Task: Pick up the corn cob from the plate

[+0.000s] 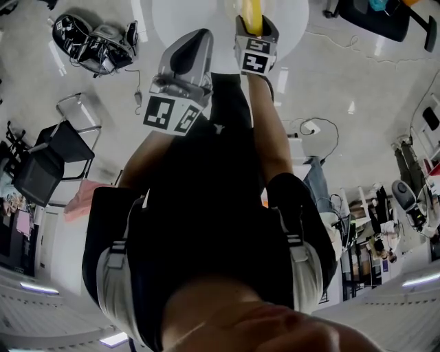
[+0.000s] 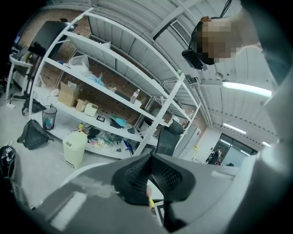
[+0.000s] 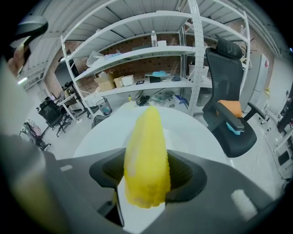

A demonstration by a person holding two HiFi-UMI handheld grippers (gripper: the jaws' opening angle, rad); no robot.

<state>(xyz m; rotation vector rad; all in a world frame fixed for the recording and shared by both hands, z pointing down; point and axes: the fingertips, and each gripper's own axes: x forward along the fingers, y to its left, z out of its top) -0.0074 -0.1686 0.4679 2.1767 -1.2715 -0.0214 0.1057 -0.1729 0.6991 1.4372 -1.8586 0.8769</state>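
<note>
Right claw (image 1: 253, 24), head view: clamped on the corn cob (image 1: 251, 12), over the white tabletop (image 1: 199, 17); left claw (image 1: 187, 55) beside it. Left gripper view: jaws together, empty. Right gripper view: corn cob's long axis runs forward between the jaws, tip outward over the tabletop.

The round white worktop (image 3: 103, 135) lies bare on its left and far side, open to a reach from above. Near its right edge stands a black office chair (image 3: 229, 105), and the white shelf rack (image 3: 137, 52) walls off the room behind. The corn cob (image 3: 145, 160) fills the gap between the fingers (image 3: 190, 176) of the right gripper (image 1: 253, 24) (no room there for anything else). The left gripper (image 1: 194, 48) hangs near it, fingers together, narrowing that side.
</note>
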